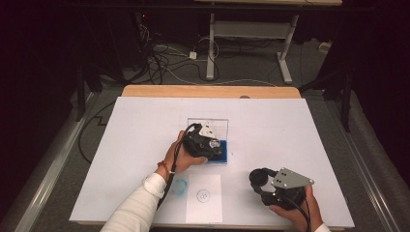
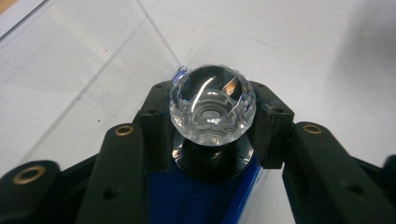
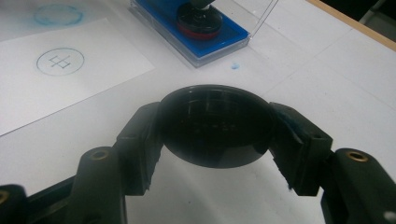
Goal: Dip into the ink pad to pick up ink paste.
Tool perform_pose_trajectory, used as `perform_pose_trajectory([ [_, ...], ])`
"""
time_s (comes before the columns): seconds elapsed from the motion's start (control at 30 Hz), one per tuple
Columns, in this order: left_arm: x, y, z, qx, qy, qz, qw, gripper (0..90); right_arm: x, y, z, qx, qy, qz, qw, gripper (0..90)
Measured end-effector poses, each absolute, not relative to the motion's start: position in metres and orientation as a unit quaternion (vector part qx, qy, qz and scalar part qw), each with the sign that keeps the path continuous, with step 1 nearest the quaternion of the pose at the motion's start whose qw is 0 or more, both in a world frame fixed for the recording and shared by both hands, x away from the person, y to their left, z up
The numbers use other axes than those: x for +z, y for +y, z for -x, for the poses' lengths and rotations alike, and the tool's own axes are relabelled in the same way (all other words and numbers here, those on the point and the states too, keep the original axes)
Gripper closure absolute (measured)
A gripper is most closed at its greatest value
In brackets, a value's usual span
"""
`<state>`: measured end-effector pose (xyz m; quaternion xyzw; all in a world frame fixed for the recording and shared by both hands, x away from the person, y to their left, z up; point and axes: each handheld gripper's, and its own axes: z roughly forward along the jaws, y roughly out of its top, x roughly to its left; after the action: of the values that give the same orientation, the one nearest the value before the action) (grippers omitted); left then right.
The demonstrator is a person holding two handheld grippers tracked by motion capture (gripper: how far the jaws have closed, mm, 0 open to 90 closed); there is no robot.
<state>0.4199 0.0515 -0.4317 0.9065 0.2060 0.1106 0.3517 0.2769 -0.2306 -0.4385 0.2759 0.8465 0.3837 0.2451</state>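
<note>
A white sheet covers the worktop [image 1: 145, 125], whose wooden edge shows along the top of the high view. Low in the middle of that view lies a small white paper [image 1: 203, 198] bearing a round blue stamp mark [image 1: 203, 195]; just left of it, straight on the white sheet, is a fainter blue ring [image 1: 179, 186]. In the centre sits a blue ink pad [image 1: 223, 155] in a shallow clear case, its clear lid [image 1: 212, 126] standing open behind it toward the top of the frame. The right gripper view shows the pad [image 3: 205, 32] at top centre, with a small blue smear [image 3: 235, 66] on the sheet just below the case and the stamped paper [image 3: 60, 70] at upper left. The left tool [image 1: 209, 144] reaches in from the lower left and its jaws are clamped on the faceted clear knob [image 2: 212, 105] of a stamp, whose dark base [image 2: 212, 163] rests on the blue felt; in the right gripper view the stamp's black and red foot [image 3: 200, 21] stands on the pad. The right tool [image 1: 261, 179], well apart at the lower right of the high view, is clamped on a round black cap [image 3: 215, 125], which is held clear above the white sheet. Nothing lies between the two tools but bare sheet.
</note>
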Motion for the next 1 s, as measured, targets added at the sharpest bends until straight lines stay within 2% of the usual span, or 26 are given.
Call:
perform_pose_trajectory([
  [0.47, -0.43, 0.053, -0.421, 0.105, 0.212, -0.906, 0.35, 54.7, -0.438, -0.231, -0.277, 0.385, 0.846, -0.276, 0.247, 38.6],
  [0.7, -0.425, 0.066, -0.418, 0.095, 0.218, -0.896, 0.376, 54.6, -0.437, -0.235, -0.278, 0.393, 0.837, -0.282, 0.255, 38.6],
  [1.0, -0.411, 0.09, -0.395, 0.109, 0.203, -0.885, 0.404, 54.6, -0.435, -0.238, -0.279, 0.395, 0.833, -0.287, 0.26, 38.6],
])
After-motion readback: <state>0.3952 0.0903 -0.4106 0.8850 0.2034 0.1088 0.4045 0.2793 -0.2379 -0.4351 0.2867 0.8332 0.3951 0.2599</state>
